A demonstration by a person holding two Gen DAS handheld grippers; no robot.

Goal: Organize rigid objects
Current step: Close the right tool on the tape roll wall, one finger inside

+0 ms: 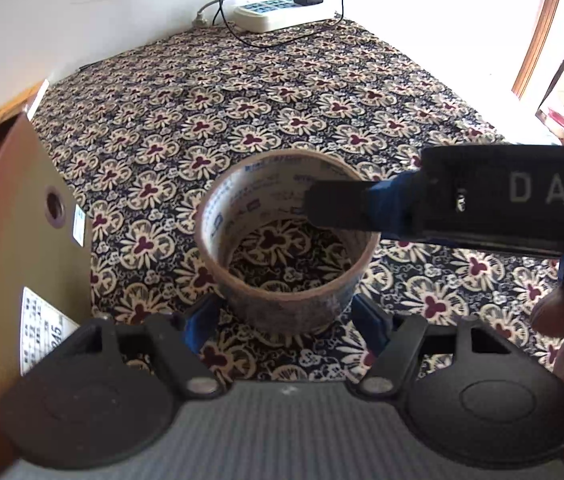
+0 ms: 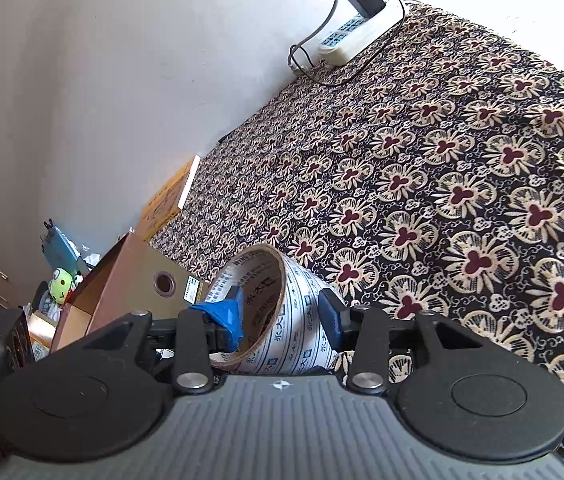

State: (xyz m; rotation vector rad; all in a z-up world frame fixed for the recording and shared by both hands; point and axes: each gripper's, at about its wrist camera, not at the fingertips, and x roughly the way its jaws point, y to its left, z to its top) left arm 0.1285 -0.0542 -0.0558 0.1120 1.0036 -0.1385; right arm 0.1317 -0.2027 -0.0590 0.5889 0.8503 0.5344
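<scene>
We count one tape roll (image 1: 286,240) standing on the floral-cloth desk (image 1: 282,100), beside one cardboard box (image 1: 21,220). The right hand-held gripper (image 2: 279,314) straddles the roll's wall, one finger inside, pads released. The left hand-held gripper (image 1: 282,316) is spread wide, the roll's near wall between its fingers, grasping nothing. One power strip (image 1: 282,14) lies at the wall.

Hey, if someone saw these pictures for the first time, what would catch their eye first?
Probably the tape roll, lying flat mid-table on the busy floral cloth, hole up. The right gripper straddles its wall, one finger inside the hole and one outside, while the left gripper sits open just short of it. A brown cardboard box stands to the roll's left.
</scene>
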